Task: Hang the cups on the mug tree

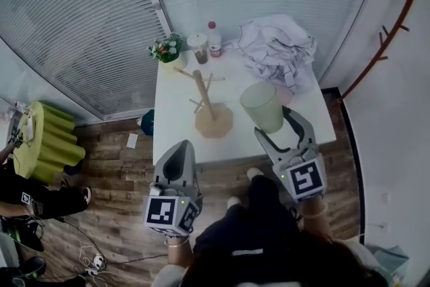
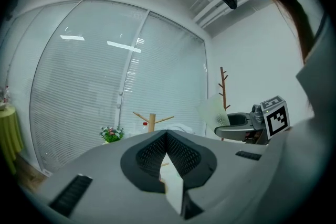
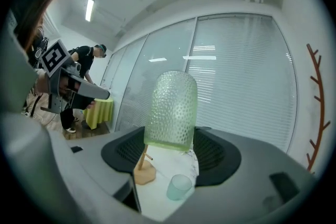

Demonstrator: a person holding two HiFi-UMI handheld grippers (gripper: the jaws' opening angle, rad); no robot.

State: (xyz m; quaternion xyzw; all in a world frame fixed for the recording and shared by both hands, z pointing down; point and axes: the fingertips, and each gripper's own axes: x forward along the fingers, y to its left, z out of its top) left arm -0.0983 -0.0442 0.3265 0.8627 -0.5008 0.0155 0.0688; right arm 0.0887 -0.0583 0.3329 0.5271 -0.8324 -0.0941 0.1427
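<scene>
A wooden mug tree (image 1: pixel 211 104) with bare pegs stands on the white table (image 1: pixel 176 134); it also shows in the left gripper view (image 2: pixel 152 121) and the right gripper view (image 3: pixel 142 167). My right gripper (image 1: pixel 275 123) is shut on a pale green dimpled cup (image 1: pixel 261 105), held above the table just right of the tree. That cup (image 3: pixel 172 110) stands up between the pads (image 3: pixel 210 152). A smaller frosted cup (image 3: pixel 180 187) sits on the table below it. My left gripper (image 1: pixel 180 148) hovers at the table's front edge, shut with nothing in it (image 2: pixel 167 137).
At the table's back stand a small flower pot (image 1: pixel 166 49), a jar (image 1: pixel 199 47) and a red-capped bottle (image 1: pixel 214 39), with a crumpled white cloth (image 1: pixel 275 50) to their right. A red-brown coat stand (image 1: pixel 396 17) rises at the far right. A yellow-green draped table (image 1: pixel 44 141) and people are at the left.
</scene>
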